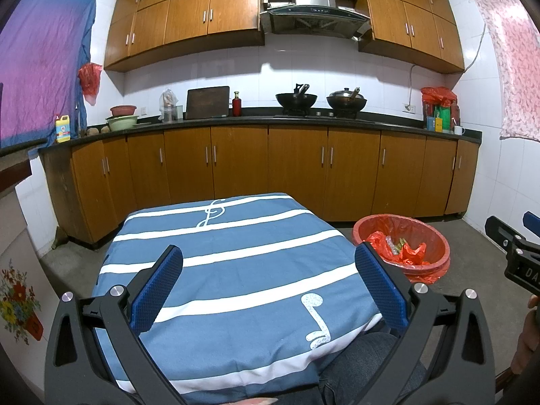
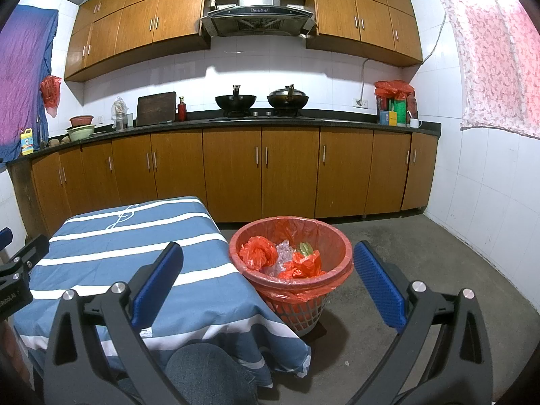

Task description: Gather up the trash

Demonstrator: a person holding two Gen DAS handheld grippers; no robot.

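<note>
My left gripper (image 1: pixel 268 283) hovers over a counter draped in a blue cloth with white stripes and music notes (image 1: pixel 236 256), its 2 blue-padded fingers (image 1: pixel 158 290) spread wide and holding nothing. My right gripper (image 2: pixel 268 281) is likewise released and empty, aimed at a basket lined with a red bag (image 2: pixel 292 266) standing on the concrete floor (image 2: pixel 438 253) just beside the counter's right edge. Inside lie crumpled red plastic (image 2: pixel 256 253), clear wrapping and a green scrap. Wooden cabinets (image 2: pixel 233 172) and 2 woks (image 2: pixel 235 101) fill the background.
</note>
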